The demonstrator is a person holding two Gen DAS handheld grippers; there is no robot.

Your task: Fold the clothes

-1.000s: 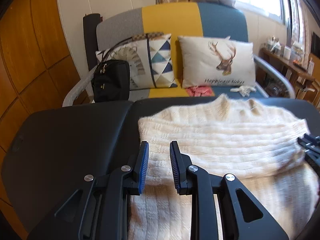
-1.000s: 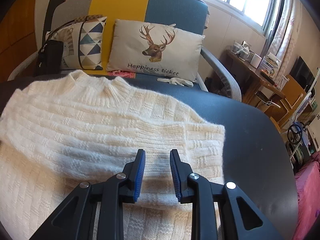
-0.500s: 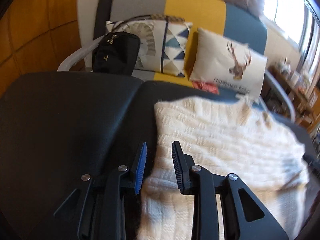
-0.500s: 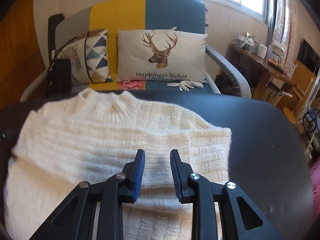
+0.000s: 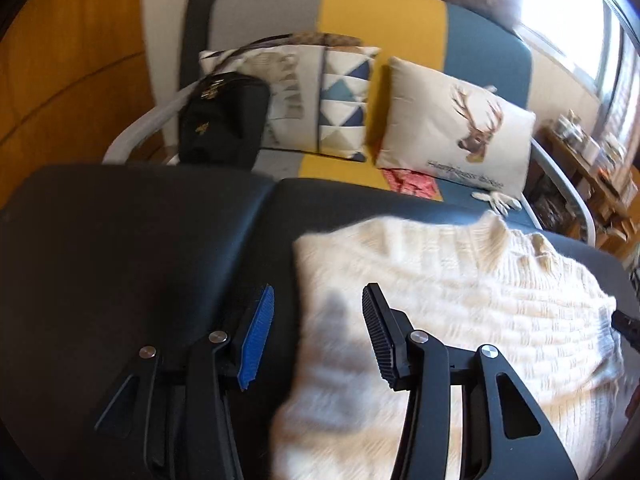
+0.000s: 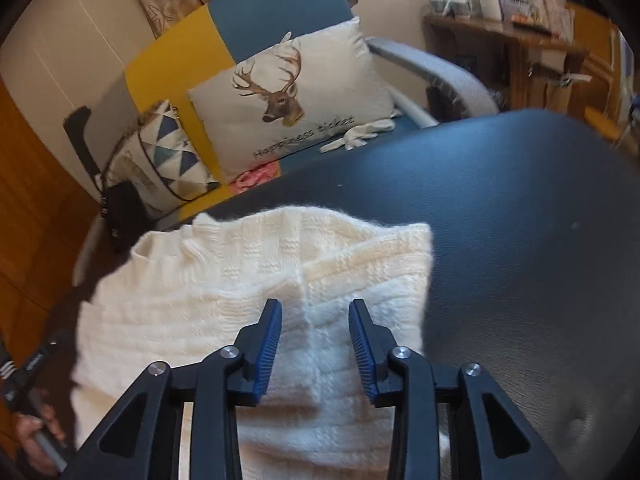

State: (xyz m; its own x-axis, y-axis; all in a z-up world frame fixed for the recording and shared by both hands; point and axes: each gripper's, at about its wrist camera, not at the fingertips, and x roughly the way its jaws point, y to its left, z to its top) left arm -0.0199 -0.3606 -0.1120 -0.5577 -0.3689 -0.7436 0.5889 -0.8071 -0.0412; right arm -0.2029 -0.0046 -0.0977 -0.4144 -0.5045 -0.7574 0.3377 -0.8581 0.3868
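A cream knitted sweater lies flat on the black padded table, sleeves folded in, collar toward the sofa. My left gripper is open and straddles the sweater's left edge: one finger over the bare table, the other over the knit. In the right wrist view the sweater fills the lower left, and my right gripper is open above its right side, near the folded sleeve ridge. Neither gripper holds cloth. The other gripper's tip shows at the right edge of the left wrist view.
Behind the table stands a grey, yellow and blue sofa with a deer cushion, a triangle-pattern cushion and a black bag. A wooden shelf with small items stands at the right. A hand holds the left gripper.
Both grippers have opened wider. The left one has shifted left to the sweater's edge; the right one has swung toward the sweater's right side, with more bare table showing.
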